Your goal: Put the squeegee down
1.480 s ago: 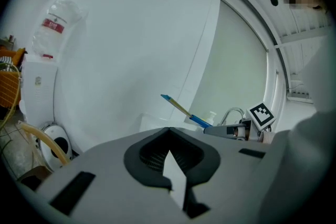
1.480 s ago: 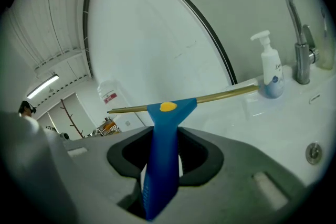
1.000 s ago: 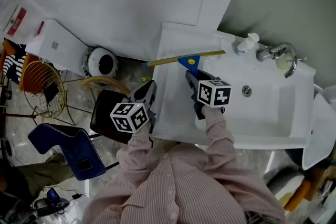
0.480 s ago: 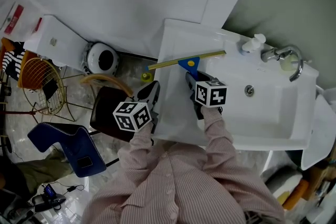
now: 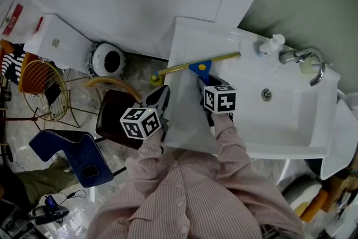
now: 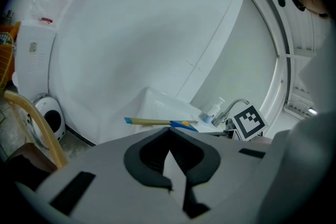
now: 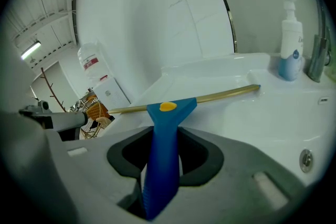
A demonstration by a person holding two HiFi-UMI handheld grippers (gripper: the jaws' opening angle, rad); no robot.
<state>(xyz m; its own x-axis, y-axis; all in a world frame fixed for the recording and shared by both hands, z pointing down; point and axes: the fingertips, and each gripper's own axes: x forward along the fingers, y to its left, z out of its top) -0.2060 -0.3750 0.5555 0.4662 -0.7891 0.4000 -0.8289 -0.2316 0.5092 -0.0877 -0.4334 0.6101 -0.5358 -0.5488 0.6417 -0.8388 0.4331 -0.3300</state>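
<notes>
The squeegee [image 5: 199,66] has a blue handle and a long brass-coloured blade. It lies across the left ledge of the white sink [image 5: 187,39], and its left end reaches past the sink's edge. My right gripper [image 5: 203,83] is shut on the blue handle [image 7: 163,155], and the blade [image 7: 220,95] stretches crosswise just beyond the jaws. Whether the blade touches the ledge I cannot tell. My left gripper [image 5: 159,95] hangs left of the sink, shut with nothing in it [image 6: 169,131]. From there the squeegee [image 6: 157,122] shows ahead.
A faucet [image 5: 305,57] and a soap dispenser [image 5: 270,43] stand at the sink's back right, with the basin's drain [image 5: 267,94] below them. Left of the sink, on the floor, are a dark stool [image 5: 114,117], a round white device [image 5: 109,64] and a wire basket [image 5: 42,89].
My right gripper has sunk a little toward the sink ledge with the squeegee still in it. The left gripper has stayed about where it was.
</notes>
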